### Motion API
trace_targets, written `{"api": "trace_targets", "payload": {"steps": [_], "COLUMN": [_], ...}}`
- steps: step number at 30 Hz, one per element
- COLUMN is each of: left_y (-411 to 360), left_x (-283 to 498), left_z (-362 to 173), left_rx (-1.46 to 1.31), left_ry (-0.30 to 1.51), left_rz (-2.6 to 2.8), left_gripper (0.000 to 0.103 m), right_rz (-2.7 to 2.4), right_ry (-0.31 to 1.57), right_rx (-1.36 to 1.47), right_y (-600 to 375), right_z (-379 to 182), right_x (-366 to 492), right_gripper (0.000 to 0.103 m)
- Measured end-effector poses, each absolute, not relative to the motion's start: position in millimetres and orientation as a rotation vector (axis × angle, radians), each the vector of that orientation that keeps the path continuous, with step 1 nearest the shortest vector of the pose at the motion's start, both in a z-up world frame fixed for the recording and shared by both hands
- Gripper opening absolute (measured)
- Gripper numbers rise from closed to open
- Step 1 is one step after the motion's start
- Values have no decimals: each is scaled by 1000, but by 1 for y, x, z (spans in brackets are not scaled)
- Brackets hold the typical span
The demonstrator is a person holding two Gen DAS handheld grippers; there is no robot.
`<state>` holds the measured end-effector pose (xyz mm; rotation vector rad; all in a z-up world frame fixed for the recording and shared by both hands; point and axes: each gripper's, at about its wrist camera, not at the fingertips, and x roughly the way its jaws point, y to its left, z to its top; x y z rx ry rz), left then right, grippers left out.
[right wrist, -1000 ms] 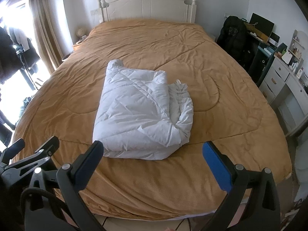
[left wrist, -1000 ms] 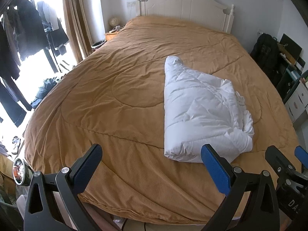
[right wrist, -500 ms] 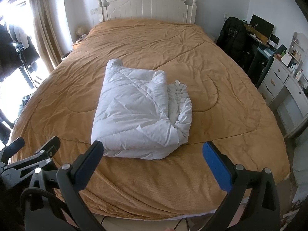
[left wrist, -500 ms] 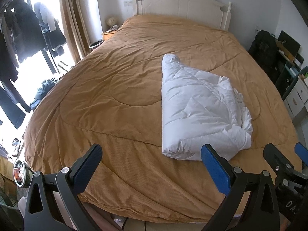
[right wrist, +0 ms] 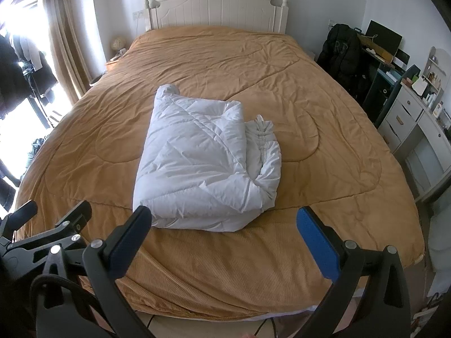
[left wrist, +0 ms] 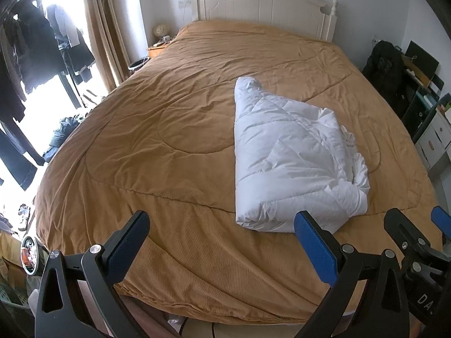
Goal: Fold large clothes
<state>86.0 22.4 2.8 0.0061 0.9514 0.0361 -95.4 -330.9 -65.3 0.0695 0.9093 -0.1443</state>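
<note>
Folded white puffer jacket [right wrist: 207, 166] on bed; both tools held clear at the foot end.

The jacket lies as a bundle on the ochre quilted bedspread [right wrist: 324, 129], toward the foot half of the bed, its gathered edge turned to the right. Left tool [left wrist: 222, 242]: jaws spread wide, empty, above the foot edge; the jacket sits ahead and to its right, its near corner behind the right blue pad [left wrist: 314, 249]. Right tool [right wrist: 224, 239]: jaws spread wide, empty; the jacket sits directly ahead, between the fingers' lines, apart from both. White headboard [right wrist: 217, 7] stands beyond.
</note>
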Motion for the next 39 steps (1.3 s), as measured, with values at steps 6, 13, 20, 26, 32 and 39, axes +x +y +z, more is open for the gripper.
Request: {"api": "trace_targets", "payload": {"steps": [6, 13, 20, 26, 32, 39], "left_y": [23, 23, 22, 21, 24, 27], "left_x": [86, 85, 84, 83, 84, 82], "left_z": [3, 1, -1, -1, -1, -2], "left_rx": [7, 6, 6, 6, 6, 1], "left_ry": [953, 956, 963, 963, 969, 973], "left_rz": [33, 28, 24, 25, 22, 18], "left_gripper": [102, 102, 102, 102, 102, 102], "right_rz": [-141, -152, -159, -157, -158, -157], "right_ry": [912, 913, 917, 917, 918, 920], "right_rx": [70, 73, 76, 75, 76, 77], "right_y": [-334, -331, -331, -332, -332, -331], "right_z": [-66, -67, -68, -68, -68, -69], "right_x": [-94, -99, -101, -100, -101, -103], "right_gripper": [102, 102, 102, 102, 102, 102]}}
